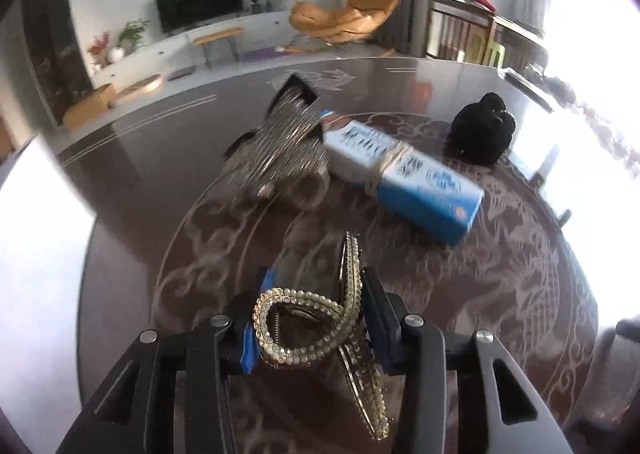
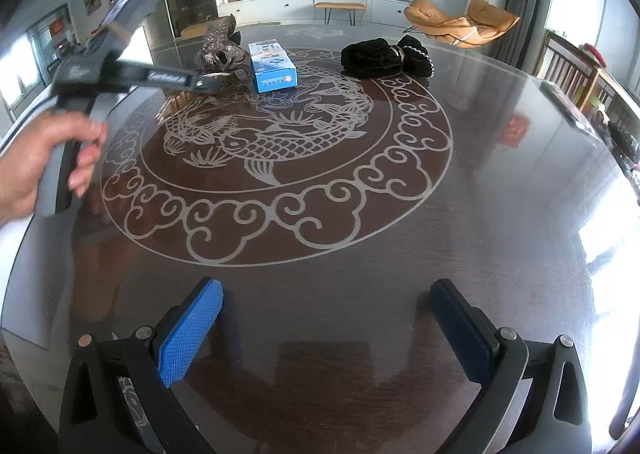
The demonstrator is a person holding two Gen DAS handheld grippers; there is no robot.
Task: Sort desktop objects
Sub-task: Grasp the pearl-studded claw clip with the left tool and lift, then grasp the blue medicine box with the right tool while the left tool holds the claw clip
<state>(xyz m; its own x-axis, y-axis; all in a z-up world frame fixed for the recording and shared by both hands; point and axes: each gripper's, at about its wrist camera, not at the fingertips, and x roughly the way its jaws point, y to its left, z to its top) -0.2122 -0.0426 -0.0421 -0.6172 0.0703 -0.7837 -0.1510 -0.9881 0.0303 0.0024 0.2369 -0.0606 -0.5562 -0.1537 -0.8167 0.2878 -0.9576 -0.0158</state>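
Note:
My left gripper is shut on a gold hair clip studded with pearls, its blue-taped pads pressing the clip from both sides just above the dark table. Beyond it lie a sequined silver hair bow, a blue and white box and a black fabric hair piece. In the right wrist view a hand holds the left gripper beside the bow and the box. My right gripper hovers open over the table's near side with nothing between its fingers.
The round table bears an etched fish and cloud pattern. Black hair pieces with a pearl band lie at the far side. A dark flat object rests near the right rim. Wooden chairs stand beyond the right edge.

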